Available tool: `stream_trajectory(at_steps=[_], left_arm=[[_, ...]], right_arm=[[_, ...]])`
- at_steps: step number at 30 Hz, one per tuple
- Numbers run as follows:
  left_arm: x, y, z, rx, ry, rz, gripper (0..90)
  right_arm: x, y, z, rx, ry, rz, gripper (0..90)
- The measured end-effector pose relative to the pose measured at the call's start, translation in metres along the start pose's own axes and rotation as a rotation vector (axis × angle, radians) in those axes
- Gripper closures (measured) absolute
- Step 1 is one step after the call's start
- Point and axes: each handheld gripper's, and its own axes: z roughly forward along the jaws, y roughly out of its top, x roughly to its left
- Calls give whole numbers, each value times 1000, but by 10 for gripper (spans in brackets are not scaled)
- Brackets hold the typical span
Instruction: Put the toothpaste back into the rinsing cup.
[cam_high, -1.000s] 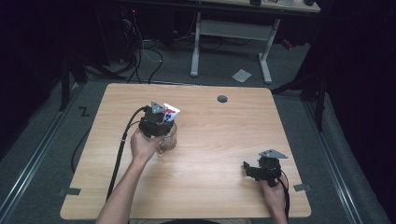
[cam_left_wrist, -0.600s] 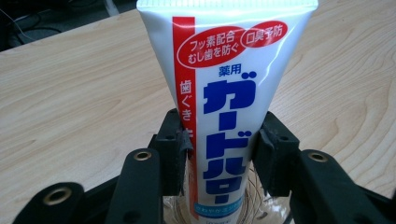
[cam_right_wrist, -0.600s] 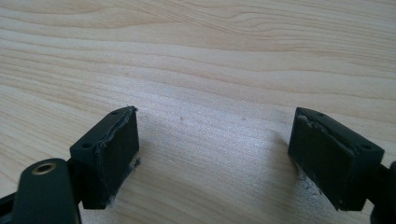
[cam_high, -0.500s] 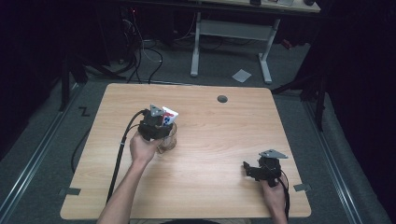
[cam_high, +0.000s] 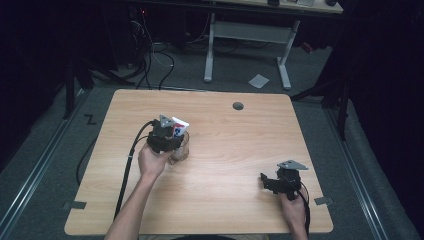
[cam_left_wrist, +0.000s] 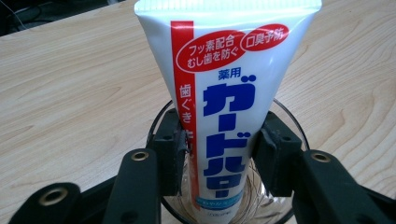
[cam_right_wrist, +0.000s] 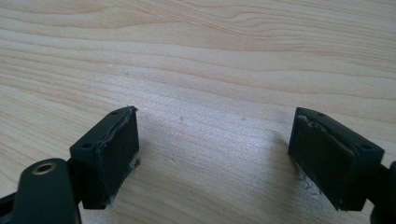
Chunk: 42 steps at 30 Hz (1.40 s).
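Note:
A white toothpaste tube (cam_left_wrist: 224, 93) with red and blue print stands cap down in a clear glass (cam_left_wrist: 153, 128) on the wooden table (cam_high: 235, 145). My left gripper (cam_left_wrist: 219, 140) reaches over the glass rim. Its black pads (cam_left_wrist: 173, 144) lie against both sides of the tube, and its jaws have just been easing open a little with the tube between them. In the high view the tube (cam_high: 179, 126) and glass (cam_high: 182, 153) sit left of centre under the left gripper (cam_high: 165, 141). My right gripper (cam_high: 272, 182) rests near the front right, open, with bare wood between its jaws (cam_right_wrist: 215, 140).
A round dark grommet (cam_high: 238, 106) sits near the table's far edge. Beyond it, a white desk frame (cam_high: 247, 31), cables (cam_high: 157, 55) and a scrap of paper (cam_high: 259, 80) are on the grey floor. Bare wood spreads between the two grippers.

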Motion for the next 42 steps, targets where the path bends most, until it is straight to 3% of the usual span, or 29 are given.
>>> stream_trajectory(at_steps=[25,42], left_arm=[[-2,-6,-13,-16,5,26,490],[2,-9,-19,-43,-38,-18,345]], right_arm=[[0,0,0,0,0,0,160],[0,0,0,0,0,0,160]])
